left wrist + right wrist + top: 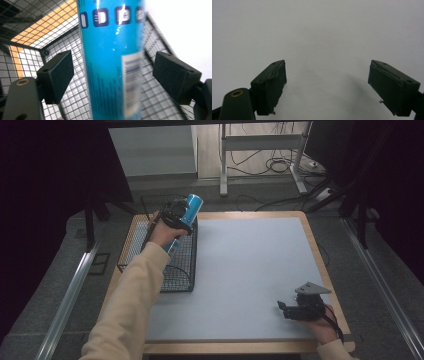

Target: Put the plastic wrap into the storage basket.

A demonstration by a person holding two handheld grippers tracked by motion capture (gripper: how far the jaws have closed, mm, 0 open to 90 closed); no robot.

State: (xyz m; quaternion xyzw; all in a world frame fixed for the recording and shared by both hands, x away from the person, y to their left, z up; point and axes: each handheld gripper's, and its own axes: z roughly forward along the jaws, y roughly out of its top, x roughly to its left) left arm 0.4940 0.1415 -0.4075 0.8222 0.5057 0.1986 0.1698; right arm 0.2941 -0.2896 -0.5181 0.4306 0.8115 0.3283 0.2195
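Note:
A tall blue can (194, 202) with white print leans inside a black wire basket (177, 275) at the table's left side. My left gripper (176, 217) hovers over the basket, close against the can. In the left gripper view the can (112, 45) runs up between the black pads (56, 75), with a gap on each side, so the left gripper (112, 72) is open around it. Near the table's front right corner my right gripper (283, 309) lies low over the grey mat. Its jaws stand wide apart with nothing between them (327, 75).
The grey mat (250, 270) covers most of the wooden table (320, 255). Basket mesh (62, 37) surrounds the can on all sides. Beyond the table stand a desk frame and loose cables (280, 165) on the floor. Metal rails (70, 295) run along both sides.

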